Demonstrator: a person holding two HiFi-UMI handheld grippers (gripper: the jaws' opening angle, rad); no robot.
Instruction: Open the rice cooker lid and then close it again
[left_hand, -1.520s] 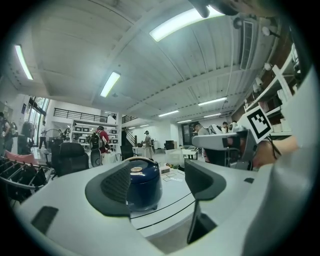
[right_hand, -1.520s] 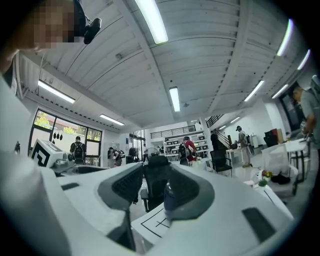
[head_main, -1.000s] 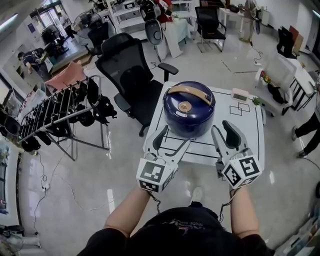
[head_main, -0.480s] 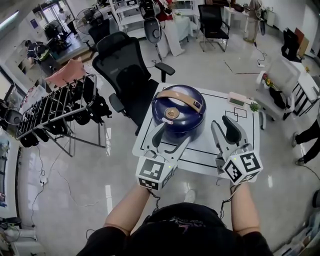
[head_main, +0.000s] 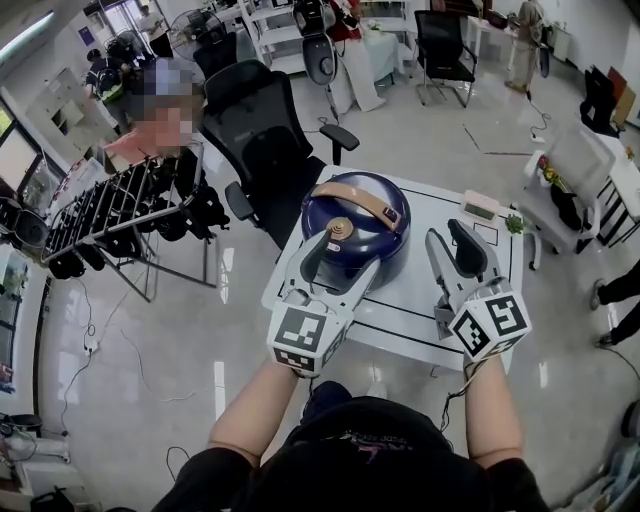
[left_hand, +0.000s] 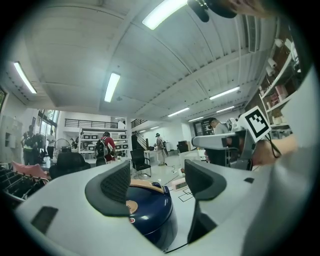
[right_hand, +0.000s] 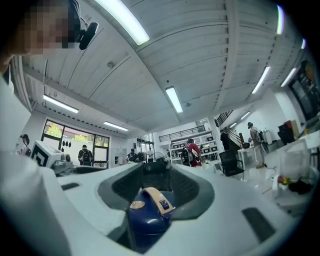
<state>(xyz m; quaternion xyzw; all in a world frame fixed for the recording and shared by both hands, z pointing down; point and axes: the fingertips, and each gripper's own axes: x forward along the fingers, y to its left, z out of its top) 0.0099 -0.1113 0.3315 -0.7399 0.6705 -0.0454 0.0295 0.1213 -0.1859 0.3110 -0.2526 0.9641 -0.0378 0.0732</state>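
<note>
A dark blue rice cooker (head_main: 358, 228) with a tan handle (head_main: 352, 197) stands on the white table (head_main: 440, 305), lid down. My left gripper (head_main: 348, 262) is open, its two fingers reaching over the cooker's near front side without clearly touching it. In the left gripper view the rice cooker (left_hand: 150, 212) lies low between the open left gripper's (left_hand: 157, 182) pads. My right gripper (head_main: 455, 247) hovers open to the right of the cooker, above bare table. In the right gripper view the right gripper (right_hand: 157, 180) frames the rice cooker (right_hand: 149, 212) at a distance.
A small white box (head_main: 478, 208) lies at the table's far right. A black office chair (head_main: 255, 130) stands just behind the table on the left. A rack of dark items (head_main: 115, 215) is further left. More chairs and shelves stand at the back.
My left gripper has moved forward and up until its fingers overlap the cooker's front. The right gripper has kept its place beside the cooker. The head view has shifted closer.
</note>
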